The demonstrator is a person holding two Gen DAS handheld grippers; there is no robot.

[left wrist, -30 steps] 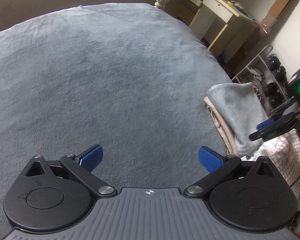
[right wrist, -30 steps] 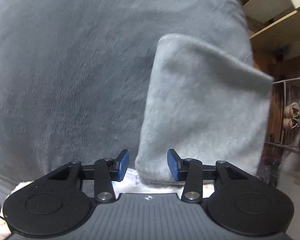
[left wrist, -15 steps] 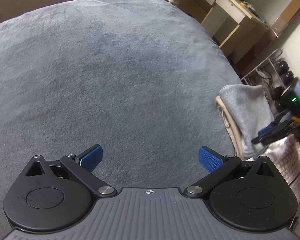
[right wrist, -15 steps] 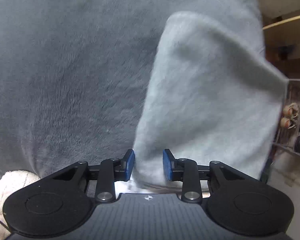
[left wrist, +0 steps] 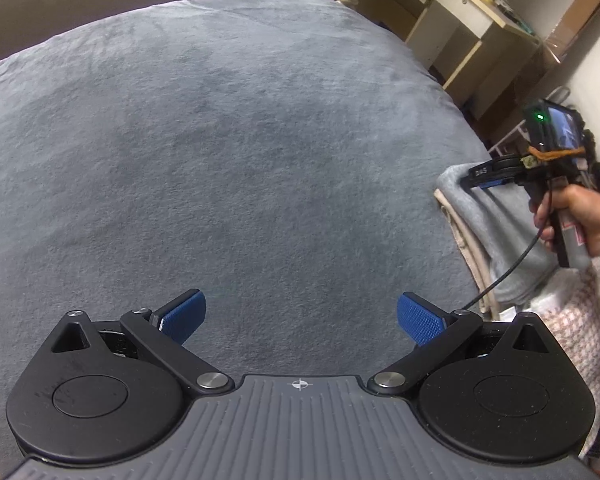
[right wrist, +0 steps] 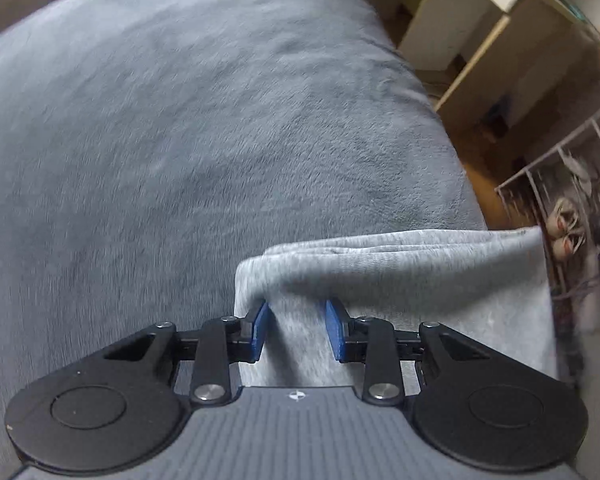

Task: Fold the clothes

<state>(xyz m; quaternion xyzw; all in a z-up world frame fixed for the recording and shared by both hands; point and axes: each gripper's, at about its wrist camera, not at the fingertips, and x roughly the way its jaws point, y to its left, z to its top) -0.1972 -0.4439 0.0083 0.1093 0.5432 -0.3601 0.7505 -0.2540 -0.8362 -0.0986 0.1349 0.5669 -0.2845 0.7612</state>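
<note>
A light grey folded garment (right wrist: 400,280) hangs lifted in my right gripper (right wrist: 296,328), whose blue pads pinch a bunch of its fabric above the bed. In the left wrist view the same garment (left wrist: 496,240) hangs at the right edge of the bed with a beige garment (left wrist: 456,236) beside it, and the right gripper (left wrist: 488,178) grips its top. My left gripper (left wrist: 300,316) is wide open and empty over the grey blanket (left wrist: 220,152).
The bed blanket (right wrist: 180,140) fills both views. A cream desk (left wrist: 476,24) and a wire shoe rack (right wrist: 572,208) stand past the bed's right side. A white knitted cloth (left wrist: 568,332) lies at the near right.
My right gripper has lifted the grey garment off the pile, so it now hangs bunched from the pads. The left gripper stays open and has drifted slightly.
</note>
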